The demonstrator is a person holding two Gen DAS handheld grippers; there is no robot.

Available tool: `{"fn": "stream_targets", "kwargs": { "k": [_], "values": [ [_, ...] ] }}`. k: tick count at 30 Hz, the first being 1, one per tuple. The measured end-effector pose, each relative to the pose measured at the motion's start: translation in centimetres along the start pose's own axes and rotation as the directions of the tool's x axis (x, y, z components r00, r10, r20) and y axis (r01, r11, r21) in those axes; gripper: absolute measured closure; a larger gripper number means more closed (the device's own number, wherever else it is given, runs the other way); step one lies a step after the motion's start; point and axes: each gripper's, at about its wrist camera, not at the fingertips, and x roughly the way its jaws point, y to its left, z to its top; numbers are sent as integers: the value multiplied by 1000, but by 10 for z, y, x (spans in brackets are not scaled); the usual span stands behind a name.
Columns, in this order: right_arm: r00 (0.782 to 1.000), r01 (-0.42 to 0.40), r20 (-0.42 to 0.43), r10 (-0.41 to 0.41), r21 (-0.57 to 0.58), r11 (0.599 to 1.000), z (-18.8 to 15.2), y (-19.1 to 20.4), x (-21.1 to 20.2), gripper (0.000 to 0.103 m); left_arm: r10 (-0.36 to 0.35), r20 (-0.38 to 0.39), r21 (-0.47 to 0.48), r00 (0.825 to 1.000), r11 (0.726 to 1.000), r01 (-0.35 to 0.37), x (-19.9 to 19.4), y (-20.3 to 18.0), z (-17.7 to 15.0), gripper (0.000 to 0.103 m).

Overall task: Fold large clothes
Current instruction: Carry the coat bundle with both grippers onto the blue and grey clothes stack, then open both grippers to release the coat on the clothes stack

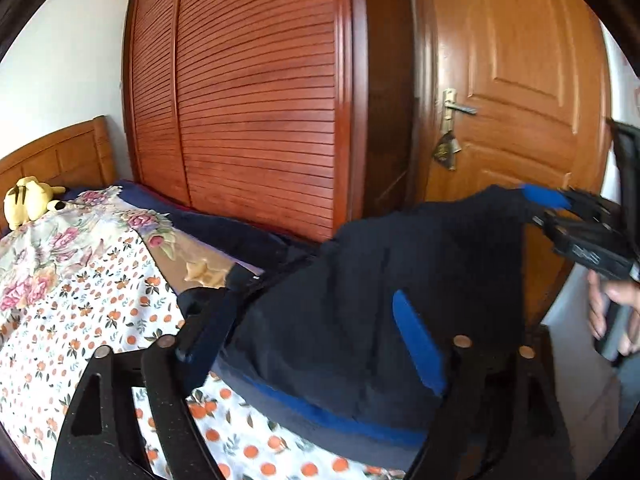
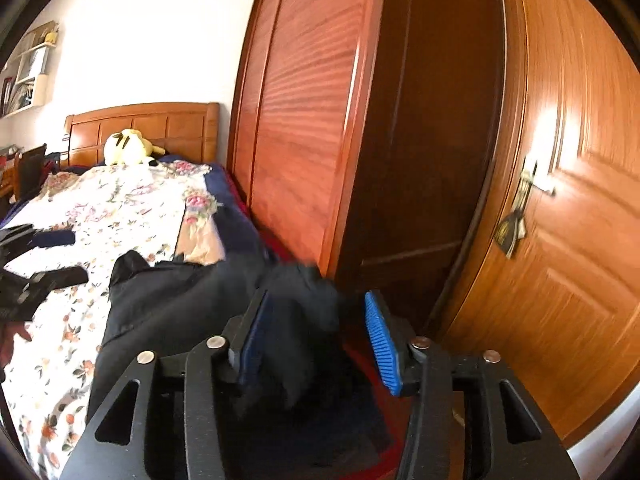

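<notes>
A dark navy garment (image 1: 340, 300) with blue trim lies bunched at the foot of the bed, one corner drawn up to the right. My left gripper (image 1: 304, 320) is open wide; the cloth lies loosely between its fingers and drapes over the left one. In the right wrist view the left gripper (image 2: 68, 256) shows only bedsheet between its tips. My right gripper (image 2: 316, 300) stands open. A fold of the garment (image 2: 304, 308) rests against its left pad, while the blue right pad (image 2: 382, 344) is bare. From the left wrist view, the right gripper (image 1: 560, 208) hovers at the garment's raised corner.
The bed carries a white sheet with orange print (image 1: 80, 320) and a floral quilt (image 2: 120, 200). A yellow plush toy (image 1: 28, 200) sits by the wooden headboard (image 2: 144, 124). A slatted wardrobe (image 1: 256, 100) and a wooden door (image 1: 520, 80) stand close behind. A hand (image 1: 616, 304) holds the right gripper.
</notes>
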Motion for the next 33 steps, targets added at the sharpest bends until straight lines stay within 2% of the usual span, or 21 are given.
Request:
{"fn": "stream_targets", "kwargs": {
  "k": [2,4,5,9,12,14,18,21,23,26,30,33],
  "values": [
    [1000,-25,14,25,-13,1000,2,12,-7,52,-1,16,14,1000,1000,0,-13,-4,-4,8],
    [998,-56,23,56,-27,998,9,25,-12,52,0,35,24,999,1000,-1,-29,-5,-11,5],
    [997,-76,23,77,-30,997,12,33,-13,52,3,39,25,999,1000,-4,-34,-4,-13,0],
    [988,-155,-10,154,-57,986,15,58,-6,52,43,46,33,998,998,-45,-53,1,-26,0],
    [987,-147,-75,142,-62,987,10,58,16,52,85,55,52,995,995,-88,-69,4,-36,0],
    [987,-106,-134,94,-82,991,4,51,33,52,96,70,46,993,994,-99,-80,7,-41,0],
    [964,-81,-255,70,-32,996,-14,32,64,52,105,86,34,991,994,-108,-102,14,-50,0],
    [950,-90,-299,88,8,996,-25,20,75,52,111,72,29,991,993,-113,-113,17,-61,0],
    [945,-107,-306,118,52,993,-21,14,76,52,131,71,25,989,991,-133,-122,20,-70,0],
    [948,-97,-301,105,42,994,-14,13,71,52,159,65,11,985,987,-160,-134,27,-81,0],
    [968,-26,-248,35,43,999,-6,10,48,52,192,53,-31,980,981,-191,-150,40,-93,0],
    [985,-15,-172,21,34,999,0,19,12,51,216,47,-38,975,976,-214,-162,45,-101,0]
  ]
}}
